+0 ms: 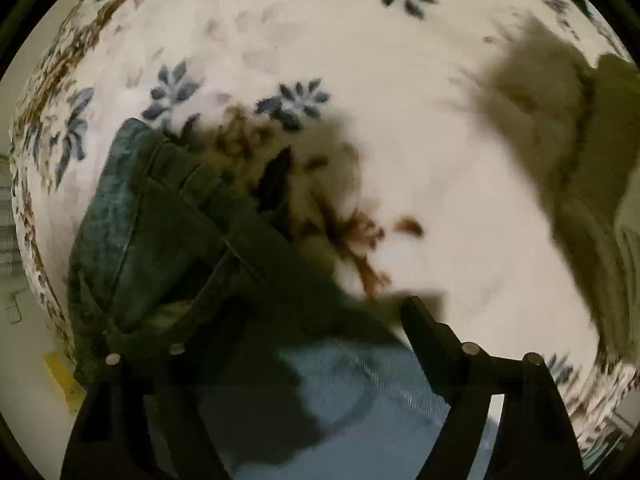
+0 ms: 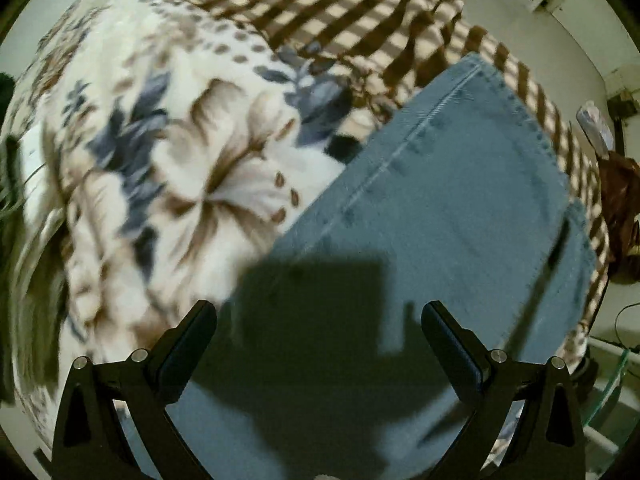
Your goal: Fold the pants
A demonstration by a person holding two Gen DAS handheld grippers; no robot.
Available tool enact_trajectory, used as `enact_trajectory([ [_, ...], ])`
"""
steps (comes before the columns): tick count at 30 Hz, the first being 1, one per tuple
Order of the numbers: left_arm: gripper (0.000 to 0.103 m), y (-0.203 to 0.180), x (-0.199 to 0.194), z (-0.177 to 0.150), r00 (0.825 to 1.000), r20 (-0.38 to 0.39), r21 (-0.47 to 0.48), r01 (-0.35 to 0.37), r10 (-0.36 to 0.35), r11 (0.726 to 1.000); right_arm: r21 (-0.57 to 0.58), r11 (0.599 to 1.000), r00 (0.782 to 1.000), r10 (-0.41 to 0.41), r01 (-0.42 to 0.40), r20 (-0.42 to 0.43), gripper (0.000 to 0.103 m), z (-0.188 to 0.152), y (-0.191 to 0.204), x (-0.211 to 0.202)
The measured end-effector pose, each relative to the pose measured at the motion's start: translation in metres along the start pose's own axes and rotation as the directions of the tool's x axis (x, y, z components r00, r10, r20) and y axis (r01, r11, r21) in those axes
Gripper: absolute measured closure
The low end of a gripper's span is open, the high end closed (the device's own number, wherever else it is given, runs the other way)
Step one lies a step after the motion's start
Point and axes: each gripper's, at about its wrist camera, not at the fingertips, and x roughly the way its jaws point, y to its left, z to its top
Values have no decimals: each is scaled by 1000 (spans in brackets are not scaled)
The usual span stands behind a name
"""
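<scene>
The pants are blue denim jeans on a floral blanket. In the left wrist view their waistband end [image 1: 160, 224] lies bunched at the left, partly in shadow, and a lighter stretch [image 1: 352, 392] runs under my left gripper [image 1: 320, 316]. Its jaws stand wide apart, just above the denim, holding nothing. In the right wrist view the leg end with its stitched hem [image 2: 440, 184] lies flat, reaching toward the upper right. My right gripper [image 2: 318, 312] hovers over the denim with its jaws wide apart and empty.
The cream floral blanket [image 1: 360, 80] covers the bed. A brown-and-cream checked blanket [image 2: 340, 12] lies beyond the leg end. The bed's edge, floor and clutter [image 2: 616, 200] are at the right. A dark shadow [image 1: 540, 120] falls at the right.
</scene>
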Motion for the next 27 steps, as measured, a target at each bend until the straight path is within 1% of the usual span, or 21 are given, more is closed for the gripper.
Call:
enact_trajectory([
  [3,25,-4,3,-2,1000,10,24,-11,11,1000,42,999,999,8,-7,-33,0,13,2,22],
  [4,29,-6,3,-4,1000,20,43,-16,16,999,57,998,999,3,-1,-46,0,16,2,29],
  [6,44,-6,-4,-10,998,61,66,-16,12,998,92,996,997,4,3,-72,0,21,2,41],
  [7,60,-1,-10,-13,996,89,64,-9,3,998,109,994,996,7,2,-84,4,22,1,46],
  [8,73,3,-15,-15,995,101,54,7,-12,999,124,992,996,13,-2,-86,13,22,-1,49],
  [9,78,10,-20,-16,993,110,40,46,-50,998,122,993,996,16,-6,-82,20,24,-2,50],
  [10,83,16,-25,-17,989,119,34,90,-93,995,111,994,997,10,-1,-80,36,24,-3,51],
  [11,86,22,-29,-19,985,124,28,120,-123,992,98,995,997,0,7,-71,53,23,-3,50],
  [12,87,28,-35,-22,978,133,24,158,-159,987,91,996,998,15,-10,-60,62,22,-1,47],
  [13,89,30,-39,-25,974,137,26,176,-178,984,84,996,998,38,-33,-52,82,23,-1,44],
  [14,96,35,-49,-29,967,149,28,204,-206,978,70,996,997,54,-51,-50,87,19,-2,41],
  [17,97,51,-81,-45,940,197,54,273,-278,961,18,996,997,83,-83,-4,92,6,-8,17],
  [20,97,81,-119,-73,900,249,70,352,-358,933,-23,991,990,135,-134,33,95,-15,-23,-13],
  [21,97,101,-111,-76,890,260,69,370,-374,927,-40,988,987,152,-150,44,95,-24,-31,-26],
  [22,98,118,-119,-89,880,269,67,387,-390,920,-54,986,986,162,-159,50,95,-31,-36,-38],
  [23,98,126,-122,-98,874,278,65,398,-399,915,-73,982,983,176,-172,57,95,-39,-46,-49],
  [24,98,145,-131,-117,864,287,54,417,-415,907,-90,979,980,188,-182,60,95,-48,-58,-59],
  [25,98,156,-136,-135,859,289,50,426,-421,903,-101,977,979,195,-189,57,95,-44,-70,-68],
  [27,98,191,-143,-175,852,297,24,444,-430,896,-125,972,977,206,-198,53,96,-65,-101,-83],
])
